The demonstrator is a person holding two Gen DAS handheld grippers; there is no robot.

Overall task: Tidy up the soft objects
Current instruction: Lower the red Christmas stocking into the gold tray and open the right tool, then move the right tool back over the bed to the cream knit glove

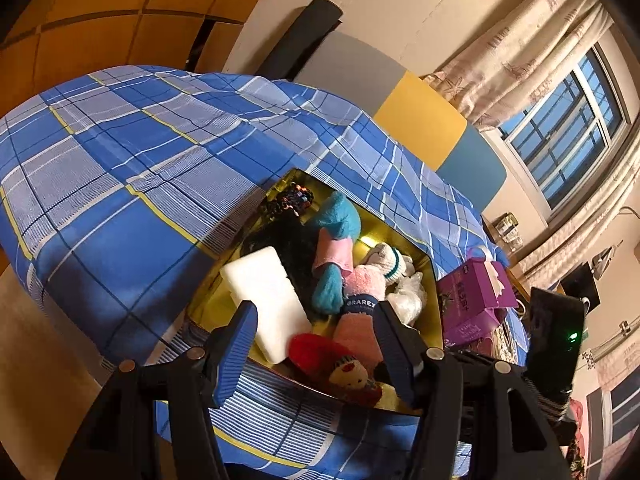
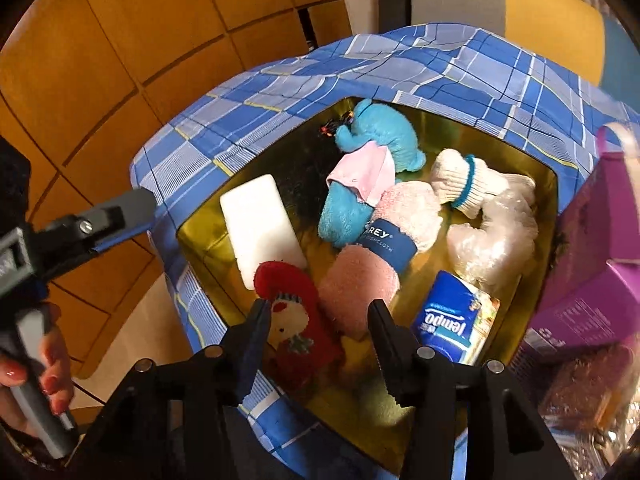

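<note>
My right gripper (image 2: 318,314) hovers released above the red sock (image 2: 296,320) in the gold tray (image 2: 516,148), my left gripper (image 1: 316,320) open over the white sponge (image 1: 266,296)

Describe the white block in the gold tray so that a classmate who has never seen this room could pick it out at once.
Find the gold tray on the blue checked bedcover. At its left side lies the white block, above the red sock. Its neighbours are fluffy and coloured; it alone is a smooth, plain white slab with rounded corners.

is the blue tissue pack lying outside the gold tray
No, the tissue pack lies inside the gold tray, near its front corner.
</note>
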